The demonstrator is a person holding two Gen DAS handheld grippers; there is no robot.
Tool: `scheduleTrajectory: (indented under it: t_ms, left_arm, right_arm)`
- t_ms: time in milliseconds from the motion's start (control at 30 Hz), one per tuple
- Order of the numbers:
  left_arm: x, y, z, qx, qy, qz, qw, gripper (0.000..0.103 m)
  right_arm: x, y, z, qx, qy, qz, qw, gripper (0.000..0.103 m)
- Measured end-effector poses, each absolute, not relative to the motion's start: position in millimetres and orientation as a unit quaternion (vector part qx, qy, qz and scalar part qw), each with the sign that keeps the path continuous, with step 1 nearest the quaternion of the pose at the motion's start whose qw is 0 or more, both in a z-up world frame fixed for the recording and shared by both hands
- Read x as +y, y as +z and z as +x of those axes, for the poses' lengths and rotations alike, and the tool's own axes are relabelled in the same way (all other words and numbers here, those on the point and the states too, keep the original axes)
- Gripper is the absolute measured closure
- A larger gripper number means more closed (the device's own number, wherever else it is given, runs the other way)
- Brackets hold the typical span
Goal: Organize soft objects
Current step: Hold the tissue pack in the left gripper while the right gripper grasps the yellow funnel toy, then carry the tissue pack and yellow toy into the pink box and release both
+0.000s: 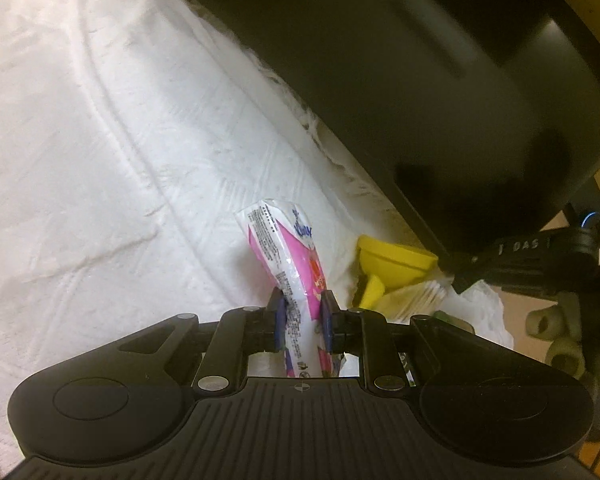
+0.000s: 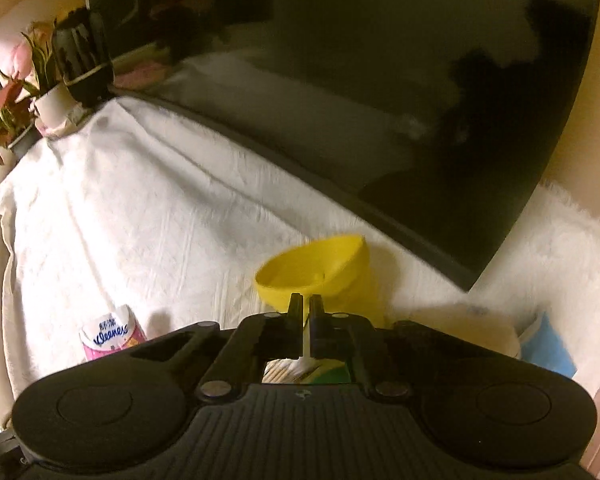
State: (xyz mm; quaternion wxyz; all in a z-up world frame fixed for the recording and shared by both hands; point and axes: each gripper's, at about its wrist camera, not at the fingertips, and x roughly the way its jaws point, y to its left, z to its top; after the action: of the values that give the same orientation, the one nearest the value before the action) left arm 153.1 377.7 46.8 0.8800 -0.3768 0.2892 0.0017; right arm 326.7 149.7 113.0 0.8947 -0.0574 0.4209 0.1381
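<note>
Left hand-held gripper point(image 1: 303, 312), lower centre: clamped on tissue pack point(image 1: 290, 256). Right hand-held gripper point(image 2: 306, 312): fingers together, yellow funnel point(image 2: 316, 272) just beyond.

"Kleenex" stands on the tissue pack point(image 2: 112, 334); "DAS" on the right gripper point(image 1: 528, 246).

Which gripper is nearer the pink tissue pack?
Left. The left gripper is clamped on the tissue pack; the right gripper, shut, sits beside it near the yellow funnel.
</note>
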Motion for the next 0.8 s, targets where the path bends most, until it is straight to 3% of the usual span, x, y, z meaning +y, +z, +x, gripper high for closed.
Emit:
scheduleTrajectory:
  t_ms: [200, 233, 267, 333, 433, 467, 533, 567, 800]
  left_arm:
    - [380.0, 42.7, 151.1, 0.296, 0.002, -0.383, 0.875, 0.082]
    - [380.5, 43.2, 150.8, 0.297, 0.003, -0.381, 0.876, 0.082]
    - [380.9, 43.9, 150.3, 0.297, 0.004, -0.378, 0.877, 0.082]
    - [381.7, 46.4, 150.1, 0.296, 0.006, -0.371, 0.880, 0.082]
    - [382.9, 52.2, 151.8, 0.292, 0.010, -0.355, 0.888, 0.082]
    - [383.9, 54.4, 152.7, 0.290, 0.012, -0.351, 0.890, 0.082]
    - [386.3, 60.2, 155.3, 0.286, 0.016, -0.342, 0.895, 0.082]
    - [388.1, 64.6, 157.3, 0.282, 0.019, -0.335, 0.899, 0.082]
    - [394.0, 108.3, 175.3, 0.234, 0.026, -0.297, 0.925, 0.082]
  right_arm:
    - [142.8, 115.4, 343.0, 0.425, 0.101, -0.005, 0.900, 0.093]
    - [141.4, 113.7, 347.2, 0.426, 0.091, 0.006, 0.900, 0.084]
    - [140.1, 111.4, 351.4, 0.428, 0.079, 0.017, 0.900, 0.066]
    - [140.8, 104.9, 361.5, 0.434, 0.058, 0.032, 0.898, 0.047]
    - [147.3, 92.1, 372.8, 0.450, 0.049, 0.030, 0.891, 0.053]
    - [148.2, 89.0, 374.9, 0.455, 0.056, 0.028, 0.889, 0.068]
    - [149.7, 89.6, 374.4, 0.453, 0.059, 0.016, 0.889, 0.078]
    - [148.8, 94.2, 371.4, 0.445, 0.060, 0.012, 0.893, 0.088]
    - [122.5, 181.5, 317.4, 0.353, 0.112, 0.029, 0.928, 0.093]
